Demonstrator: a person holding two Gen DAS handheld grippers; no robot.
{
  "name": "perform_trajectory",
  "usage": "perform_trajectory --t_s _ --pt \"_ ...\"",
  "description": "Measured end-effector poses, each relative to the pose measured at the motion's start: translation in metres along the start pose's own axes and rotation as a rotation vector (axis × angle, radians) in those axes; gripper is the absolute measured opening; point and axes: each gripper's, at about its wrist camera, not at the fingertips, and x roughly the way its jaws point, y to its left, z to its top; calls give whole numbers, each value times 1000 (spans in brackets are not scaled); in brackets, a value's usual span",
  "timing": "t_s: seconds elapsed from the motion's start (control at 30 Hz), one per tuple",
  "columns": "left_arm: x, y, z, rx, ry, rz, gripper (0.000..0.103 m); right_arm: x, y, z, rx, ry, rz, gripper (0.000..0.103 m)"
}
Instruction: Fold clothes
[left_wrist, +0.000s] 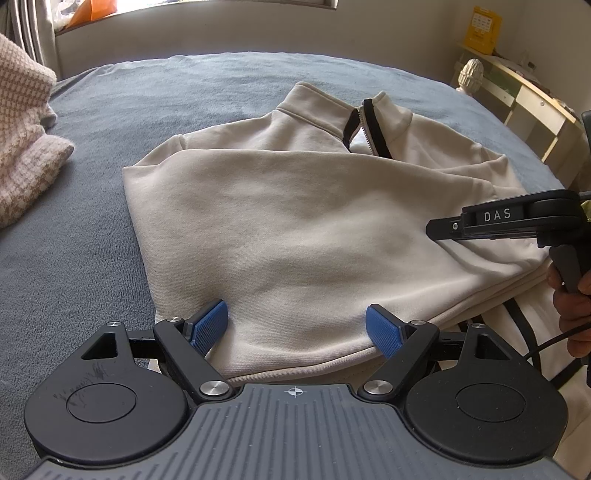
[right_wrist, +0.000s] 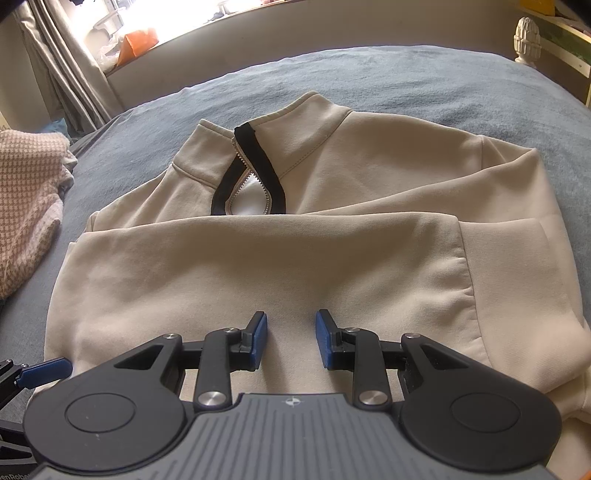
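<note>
My left gripper has its blue pads spread wide, straddling the near folded edge of the cream sweatshirt with nothing pinched between them. My right gripper has its pads apart too, a narrower gap, hovering over or resting on the near part of the same cloth; I cannot tell whether they touch it. In the left view I see the right gripper from the side, over the sweatshirt's right part, with a hand on its handle.

The sweatshirt lies on a blue-grey bed cover, its lower part folded up over the chest so the fold reaches just below the half-open zipper, which is edged in black. The stand-up collar points away from me. A sleeve cuff lies at the right side.

A pink-and-white knitted garment sits well apart on the left. A curtain hangs beyond it, and a white finial stands far right.
</note>
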Motion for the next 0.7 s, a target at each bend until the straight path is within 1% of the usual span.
perform_trajectory --t_s 0.2,0.4,0.57,0.7 --pt "0 2 1 -3 5 -7 83 0 1 0 -2 -2 -1 30" --pt "1 0 3 5 20 -1 84 -2 -3 -5 -6 -23 20 30" --pt "4 2 12 0 56 -4 84 -3 -7 -8 -12 -41 45 30" --pt "4 10 28 -27 96 -19 82 -4 -9 -9 -27 -46 63 30"
